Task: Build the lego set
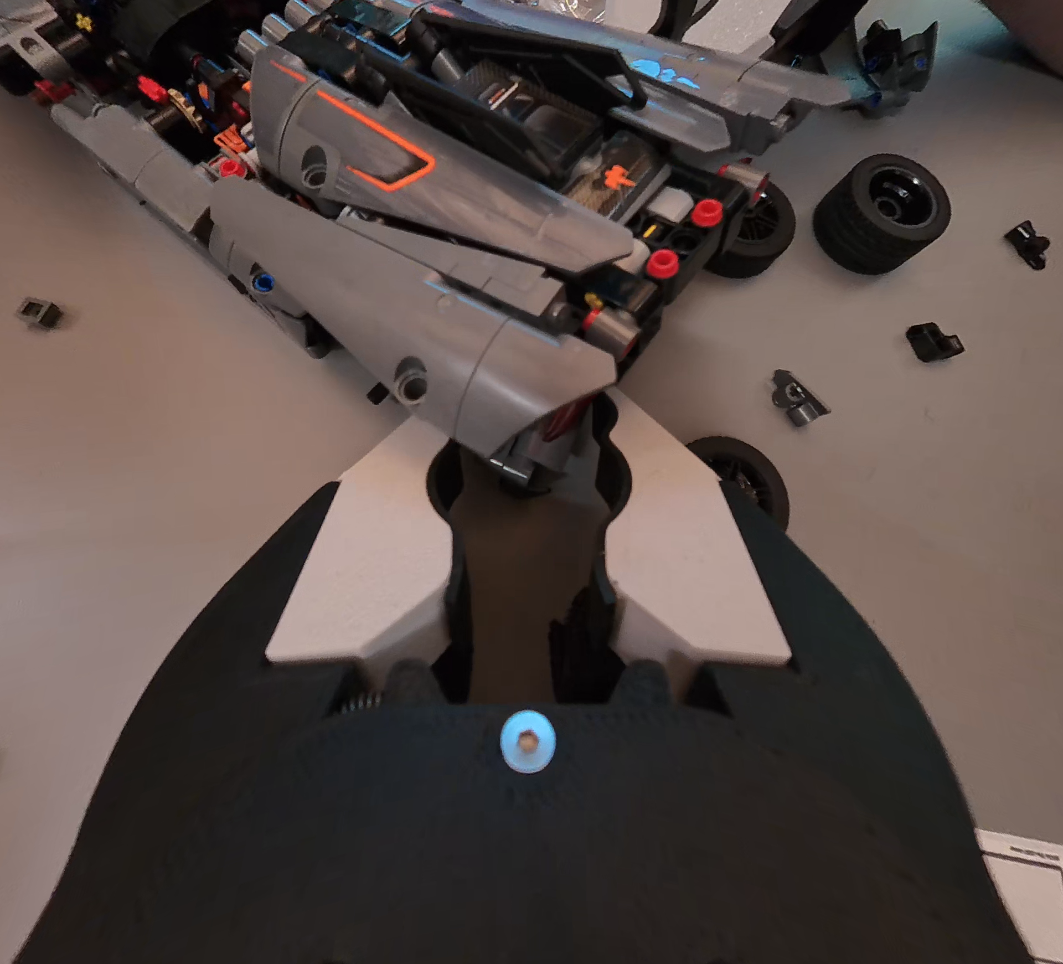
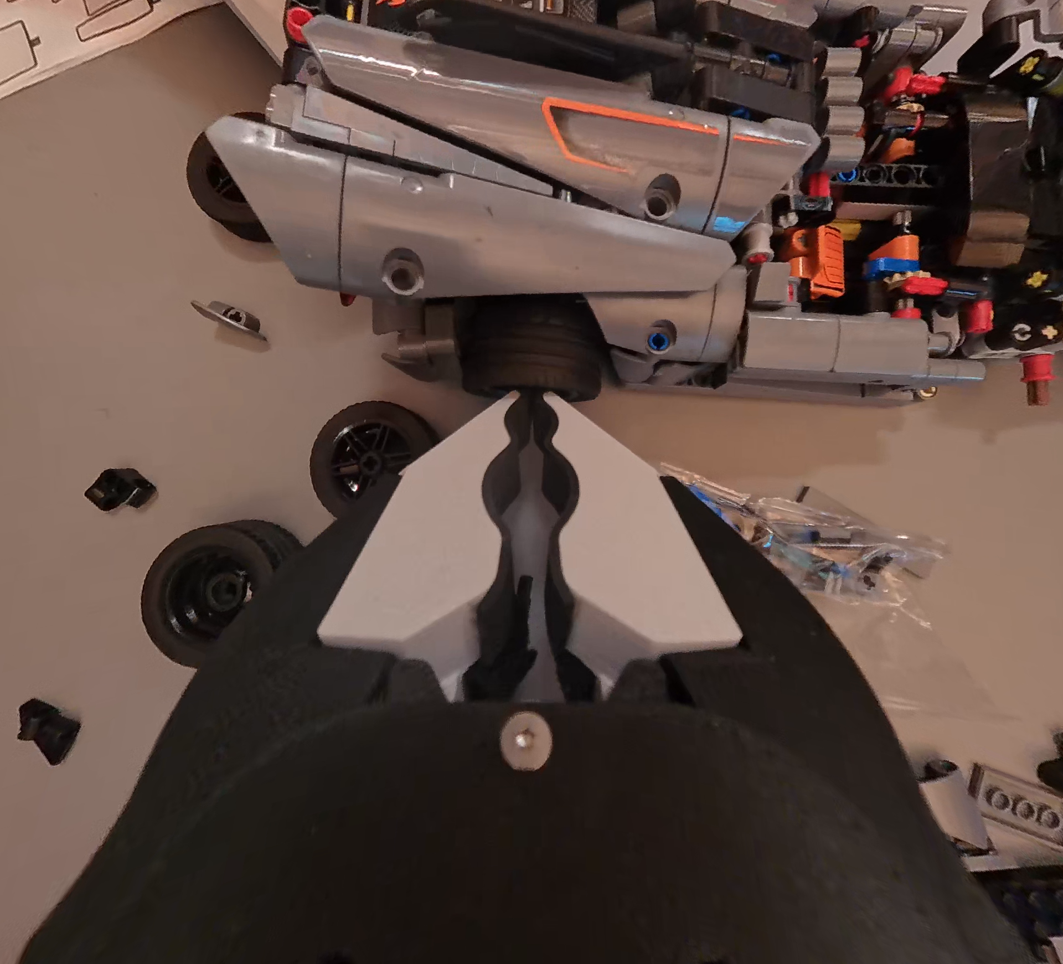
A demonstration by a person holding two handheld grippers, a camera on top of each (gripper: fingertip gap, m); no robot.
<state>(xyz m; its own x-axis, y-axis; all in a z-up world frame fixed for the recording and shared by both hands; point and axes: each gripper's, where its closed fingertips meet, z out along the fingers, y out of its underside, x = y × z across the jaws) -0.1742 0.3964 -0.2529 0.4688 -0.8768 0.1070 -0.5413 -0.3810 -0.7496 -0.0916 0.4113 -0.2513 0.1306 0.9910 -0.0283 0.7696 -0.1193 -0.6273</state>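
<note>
Now, in the left wrist view, my left gripper (image 1: 532, 439) is clamping partly closed around the front corner of the grey car body (image 1: 402, 257), whose long axis is running toward ten o'clock. In the right wrist view, my right gripper (image 2: 532, 407) is pinching nearly closed at the wheel (image 2: 532, 349) at twelve o'clock, pressing it under the fender; what exactly the tips are holding I cannot tell.

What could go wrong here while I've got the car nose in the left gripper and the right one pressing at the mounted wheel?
1. The left gripper pinches only the tip of the grey car model; a push could twist it loose.
2. The right gripper meets the mounted wheel with its jaws nearly closed, so it may slip off the tyre.
3. A loose wheel and small black pieces lie close by and could get knocked.
</note>
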